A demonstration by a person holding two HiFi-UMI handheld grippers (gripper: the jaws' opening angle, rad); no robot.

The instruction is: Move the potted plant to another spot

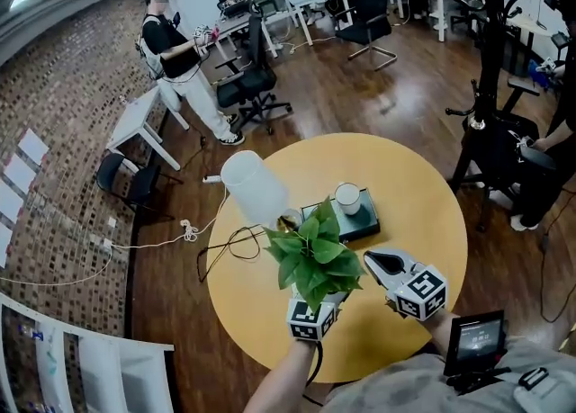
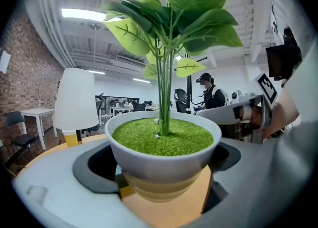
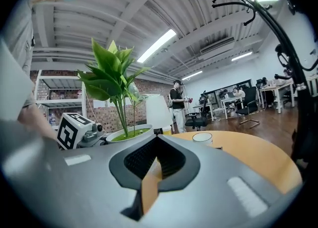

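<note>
The potted plant [image 2: 164, 140] could tip or slide out, it is judged, because its rounded white bowl is gripped only at the sides while tall leaves load it from above. The white lamp [image 1: 255, 188] and cup [image 1: 347, 197] nearby could also be brushed. The bowl is clasped between the fingers of the left gripper [image 2: 161, 170], spread wide around it, over the near part of the bench [image 1: 405, 168]. The right gripper [image 3: 154, 165], just beside the pot, is clenched on nothing.

My left claw [image 1: 317, 305] and right claw [image 1: 376, 264] are grey, black-padded; each bears a black-and-white marker cube [image 1: 421, 292]; grey shirt [image 1: 405, 393]; black cable [image 1: 316, 363].
</note>
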